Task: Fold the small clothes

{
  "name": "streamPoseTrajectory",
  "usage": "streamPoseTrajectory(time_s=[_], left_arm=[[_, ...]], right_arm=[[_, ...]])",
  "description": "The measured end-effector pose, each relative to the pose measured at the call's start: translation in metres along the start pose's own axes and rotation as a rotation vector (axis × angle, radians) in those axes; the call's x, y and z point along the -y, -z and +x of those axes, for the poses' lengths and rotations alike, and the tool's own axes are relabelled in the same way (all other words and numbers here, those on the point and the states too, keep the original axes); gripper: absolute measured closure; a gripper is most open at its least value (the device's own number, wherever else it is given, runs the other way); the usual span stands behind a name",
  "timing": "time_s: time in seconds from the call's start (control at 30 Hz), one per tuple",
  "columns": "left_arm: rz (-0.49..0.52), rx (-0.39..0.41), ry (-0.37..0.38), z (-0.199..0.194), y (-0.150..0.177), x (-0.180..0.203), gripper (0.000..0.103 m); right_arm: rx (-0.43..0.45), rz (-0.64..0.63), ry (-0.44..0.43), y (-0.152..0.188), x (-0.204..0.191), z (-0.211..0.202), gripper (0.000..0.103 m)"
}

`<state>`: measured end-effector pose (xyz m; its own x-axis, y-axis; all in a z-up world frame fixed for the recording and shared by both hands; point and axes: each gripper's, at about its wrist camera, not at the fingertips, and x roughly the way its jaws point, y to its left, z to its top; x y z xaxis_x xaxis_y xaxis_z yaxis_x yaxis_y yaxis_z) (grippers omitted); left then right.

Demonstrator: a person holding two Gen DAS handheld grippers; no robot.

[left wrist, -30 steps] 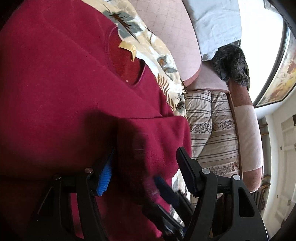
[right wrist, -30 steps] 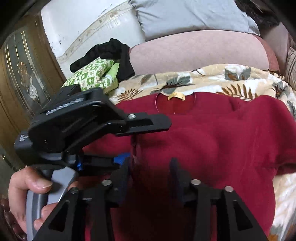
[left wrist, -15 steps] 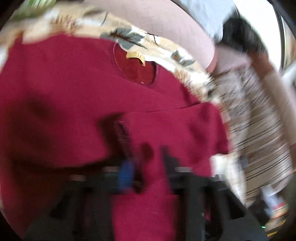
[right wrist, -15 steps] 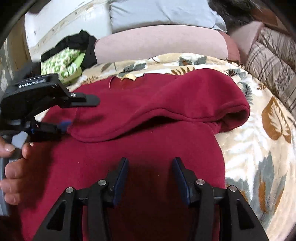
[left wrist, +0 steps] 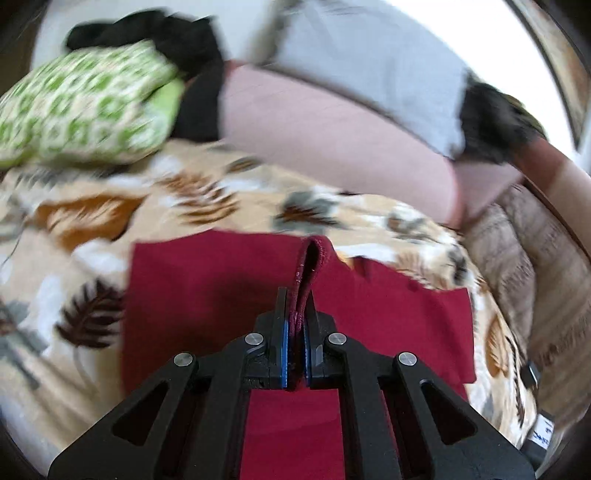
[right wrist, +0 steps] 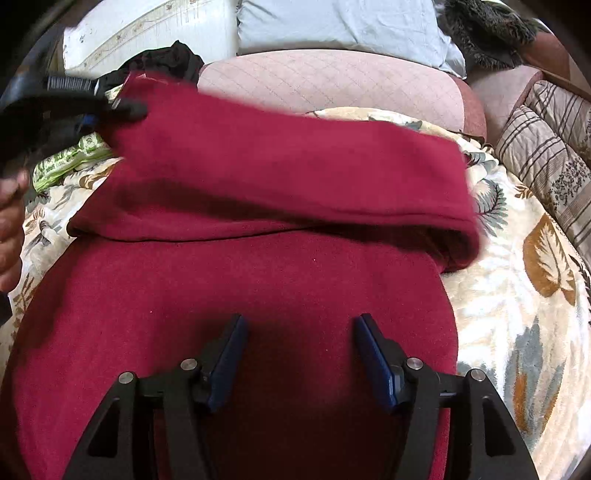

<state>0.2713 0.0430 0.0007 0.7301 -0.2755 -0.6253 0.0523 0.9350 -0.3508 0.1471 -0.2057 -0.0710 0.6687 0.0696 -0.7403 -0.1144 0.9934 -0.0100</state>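
A dark red fleece top (right wrist: 258, 288) lies on a leaf-patterned blanket (right wrist: 517, 314). My left gripper (left wrist: 297, 302) is shut on a pinched fold of the red top (left wrist: 207, 291), and lifts that edge. In the right wrist view the same left gripper (right wrist: 110, 105) holds the raised part of the top at the upper left, stretched across above the rest. My right gripper (right wrist: 299, 325) hovers low over the flat lower part of the top. Its jaws are opening, and only the cloth below shows in the gap between them.
A pink quilted cushion (right wrist: 332, 85) and a pale blue pillow (right wrist: 332, 26) lie behind the blanket. A green patterned cloth (left wrist: 81, 110) and black clothing (left wrist: 155, 33) sit at the back left. A striped cushion (right wrist: 546, 155) borders the right side.
My left gripper went from open around the top's edge to shut on it, then rose and swung, lifting the fold. My right gripper's jaws spread wider and let go of the cloth.
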Motion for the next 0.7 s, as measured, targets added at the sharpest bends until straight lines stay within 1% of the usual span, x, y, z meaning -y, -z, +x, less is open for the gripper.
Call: streamPoseTrajectory(time_s=[0.07, 0.17, 0.27, 0.43, 0.47, 0.5, 0.53, 0.6, 0.67, 0.7], left_arm=[[-0.041, -0.01, -0.042, 0.002, 0.001, -0.012, 0.099], [-0.063, 0.0, -0.114, 0.002, 0.001, -0.021, 0.099], [-0.1, 0.002, -0.158, -0.002, 0.006, -0.032, 0.099], [-0.16, -0.1, -0.204, 0.017, 0.018, -0.045, 0.097], [-0.187, -0.122, -0.212, 0.021, 0.021, -0.051, 0.096], [-0.207, -0.132, -0.219, 0.021, 0.023, -0.054, 0.09], [-0.22, -0.136, -0.221, 0.021, 0.024, -0.056, 0.088], [-0.241, -0.129, -0.226, 0.016, 0.025, -0.059, 0.088], [-0.267, -0.082, -0.246, 0.005, 0.023, -0.061, 0.088], [-0.28, -0.037, -0.265, -0.003, 0.021, -0.062, 0.088]], right_arm=[[0.001, 0.002, -0.002, 0.0, 0.001, 0.0, 0.043], [0.002, 0.002, -0.002, 0.001, -0.001, -0.001, 0.043], [0.002, 0.003, -0.004, 0.001, -0.001, -0.001, 0.043], [0.004, 0.005, -0.005, 0.001, -0.001, 0.0, 0.043], [0.004, 0.006, -0.006, 0.001, -0.001, 0.0, 0.042], [0.004, 0.006, -0.006, 0.001, 0.0, 0.0, 0.042], [0.004, 0.006, -0.005, 0.001, 0.0, 0.0, 0.042], [0.004, 0.007, -0.006, 0.001, 0.0, 0.0, 0.042], [0.005, 0.008, -0.006, 0.0, 0.0, 0.0, 0.042], [0.006, 0.009, -0.007, 0.0, 0.001, 0.0, 0.042]])
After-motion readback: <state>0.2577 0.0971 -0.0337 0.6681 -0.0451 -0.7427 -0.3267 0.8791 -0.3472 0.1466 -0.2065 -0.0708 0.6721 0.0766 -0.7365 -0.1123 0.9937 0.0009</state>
